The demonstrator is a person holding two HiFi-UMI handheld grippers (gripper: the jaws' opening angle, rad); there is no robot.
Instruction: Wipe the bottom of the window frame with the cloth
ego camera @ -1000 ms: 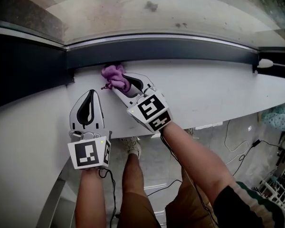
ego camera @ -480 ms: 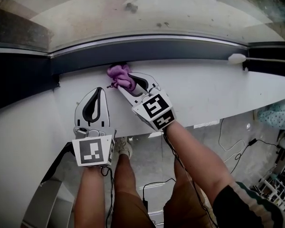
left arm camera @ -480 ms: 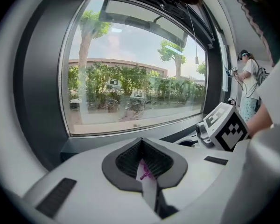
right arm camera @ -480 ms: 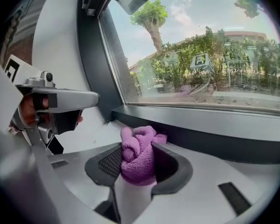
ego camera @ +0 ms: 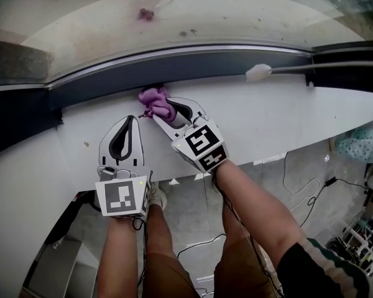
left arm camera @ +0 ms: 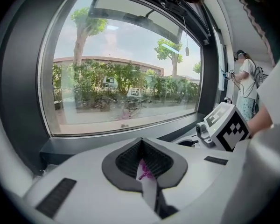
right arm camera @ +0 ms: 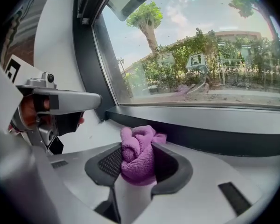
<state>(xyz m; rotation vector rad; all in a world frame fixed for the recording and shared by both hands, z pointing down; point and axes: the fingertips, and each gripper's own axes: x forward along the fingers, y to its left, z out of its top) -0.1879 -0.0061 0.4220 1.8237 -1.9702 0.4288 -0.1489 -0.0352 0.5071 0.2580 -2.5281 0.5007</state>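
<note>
Between jaws of right hand-held gripper, cloth

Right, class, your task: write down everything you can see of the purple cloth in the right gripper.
The purple cloth is a soft, fluffy towelling fabric, bunched into a rolled wad with folds showing. The right gripper has its jaws shut on its lower part, so the wad bulges out ahead of them. It sits over the white sill, its front end at the foot of the dark window frame, seemingly touching it.
</note>
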